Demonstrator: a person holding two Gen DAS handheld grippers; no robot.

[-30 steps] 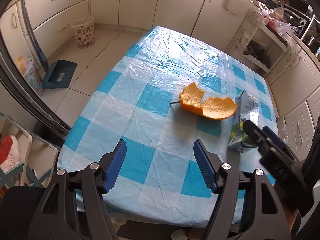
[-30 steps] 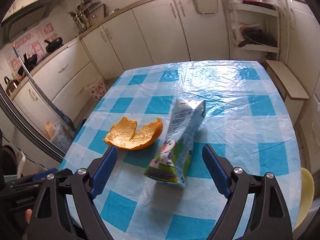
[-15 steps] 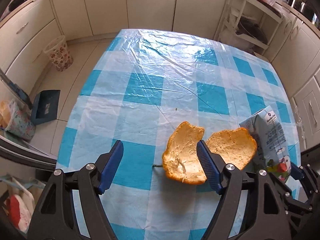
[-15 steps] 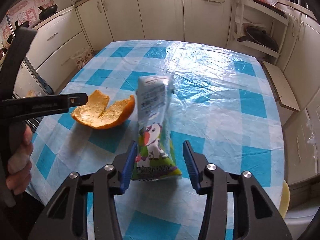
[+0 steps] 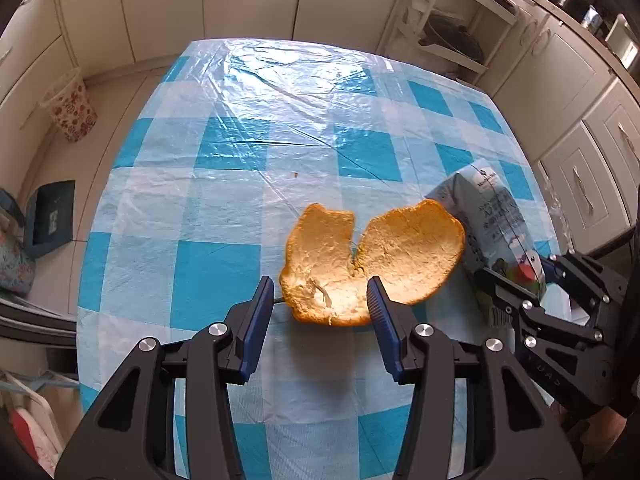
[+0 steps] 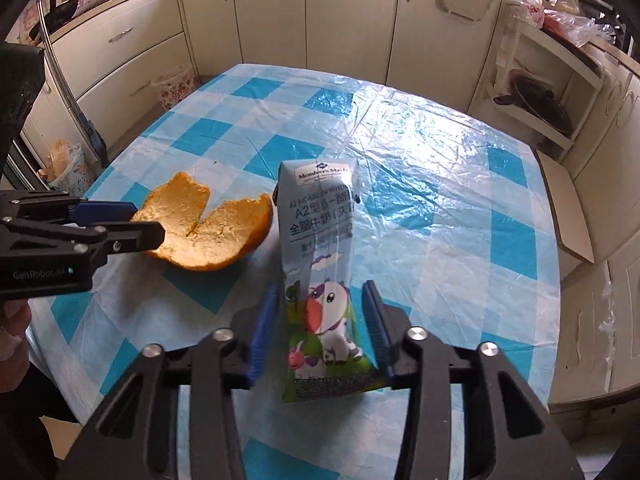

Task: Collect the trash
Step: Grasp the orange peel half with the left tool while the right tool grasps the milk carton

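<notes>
Left hand-held gripper: jaws part open and just now closing in; the near lobe of the orange peel sits between the blue pads. The right pad looks to touch the peel's edge, and the left pad stands just clear of it (no firm pinch can be made out).
Right hand-held gripper: jaws have just been narrowing, one on each side of the milk carton's lower end. Thin gaps show beside both pads, so whether they press on it cannot be told.
Orange peel: one wide piece, split by a deep notch into two cupped lobes, pale pithy inside facing up, orange skin showing along the rim. It lies on the surface near its front edge, just beside the carton.
Milk carton: a soft light-blue pack, crumpled, with a cartoon cow and a green band at the bottom and a white label at the top. It lies on the surface to the right of the peel, top end pointing away from the right wrist camera.
Surface: covered by a blue-and-white checked plastic cloth, creased and shiny.
Person: a hand shows at the left edge of the right wrist view.
</notes>
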